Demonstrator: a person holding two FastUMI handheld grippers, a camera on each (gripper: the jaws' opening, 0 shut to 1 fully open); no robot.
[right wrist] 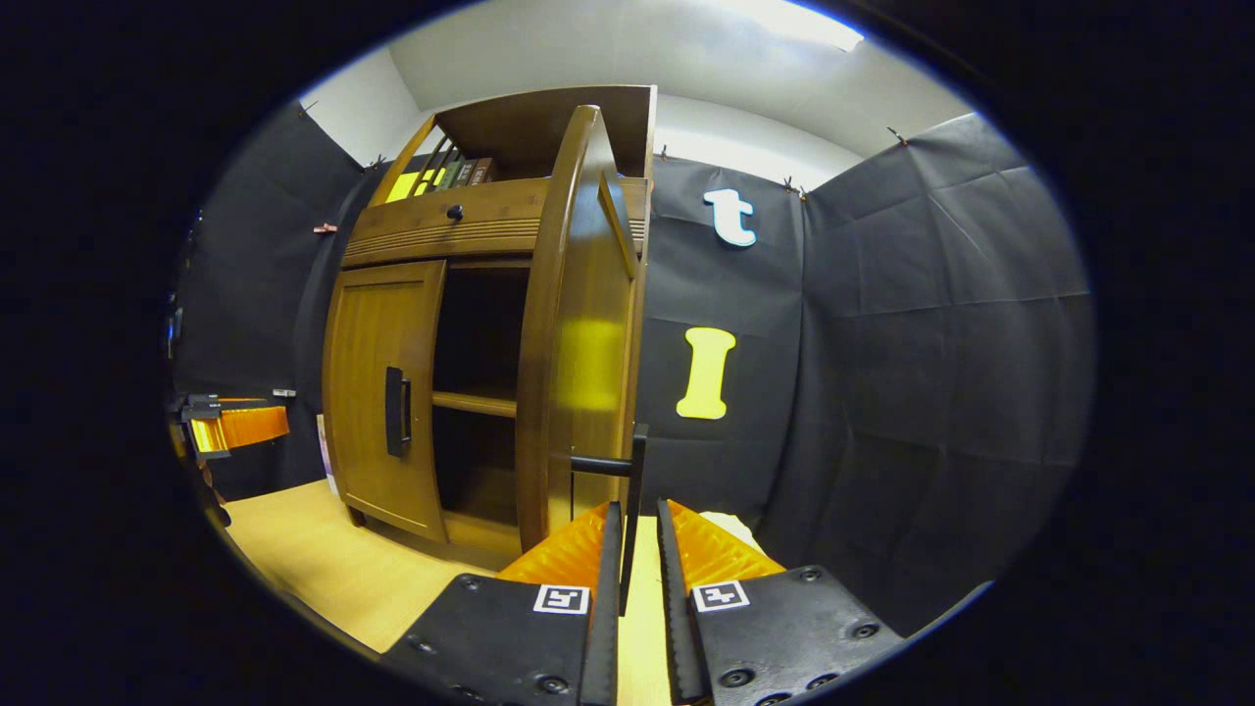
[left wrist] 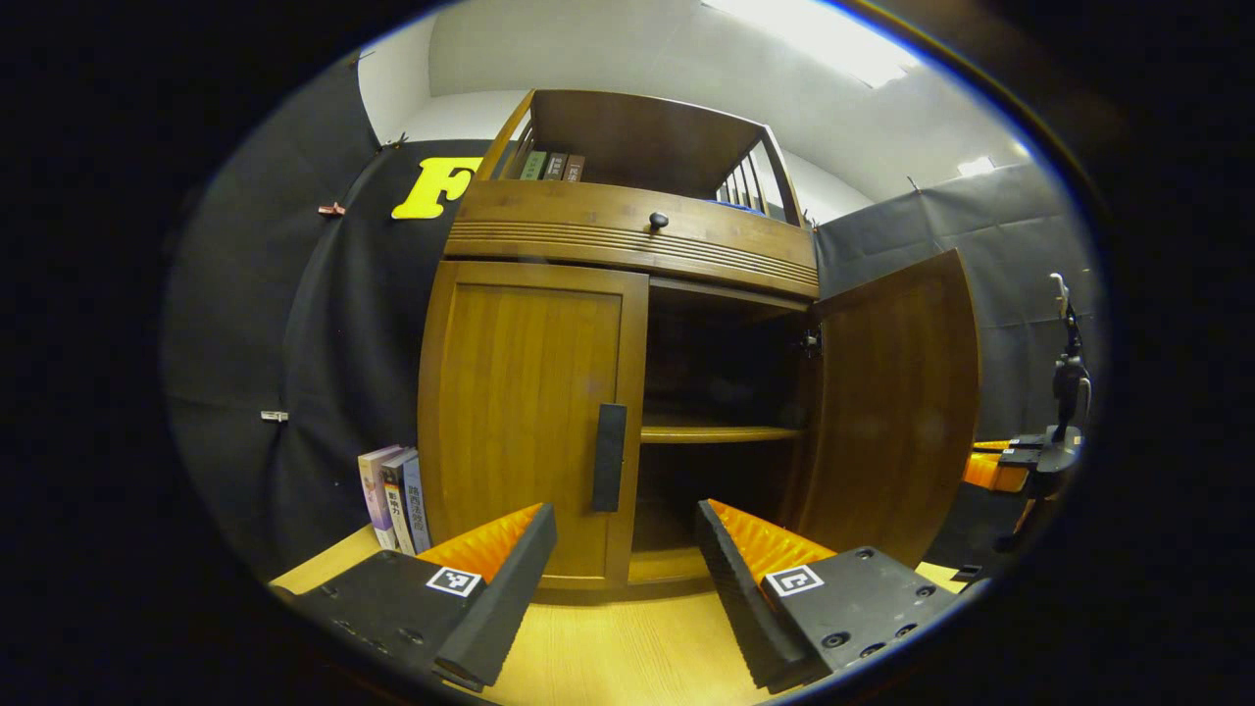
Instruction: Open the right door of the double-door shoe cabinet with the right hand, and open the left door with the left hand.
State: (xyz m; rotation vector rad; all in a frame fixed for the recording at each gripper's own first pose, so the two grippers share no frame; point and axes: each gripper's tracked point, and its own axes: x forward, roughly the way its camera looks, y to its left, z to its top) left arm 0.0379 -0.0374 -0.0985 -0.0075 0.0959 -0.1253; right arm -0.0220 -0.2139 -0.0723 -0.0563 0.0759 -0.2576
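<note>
One brown wooden double-door shoe cabinet [left wrist: 627, 245] stands on a pale wooden tabletop [left wrist: 608, 647] against the black cloth wall.

Doors, two. The left door [left wrist: 525, 422] is closed flush with the frame; the right door [left wrist: 897, 402] is swung wide open, edge-on in the right gripper view.

Handles, two, both dark vertical bars. The left door handle [left wrist: 609, 458] sits at that door's inner edge; the right door handle [right wrist: 637, 490] stands off the open door on a short post.

Drawer, one, across the top, with one small round dark knob [left wrist: 658, 222].

Inner shelf [left wrist: 711, 432], one, bare; the space above and below it is dark and hard to make out.

Books: three upright beside the cabinet's left side [left wrist: 394, 498]; a row on the top shelf [left wrist: 549, 166], count uncertain.

Grippers, two. The left gripper [left wrist: 627, 549] is held wide open before the closed left door, near its handle, gripping nothing, with free tabletop between it and the cabinet. The right gripper [right wrist: 635, 549] has its jaws narrowed to a slim gap about the right door handle's lower end; contact on both sides cannot be told. It appears far off at the right edge of the left gripper view, partly cut off.
</note>
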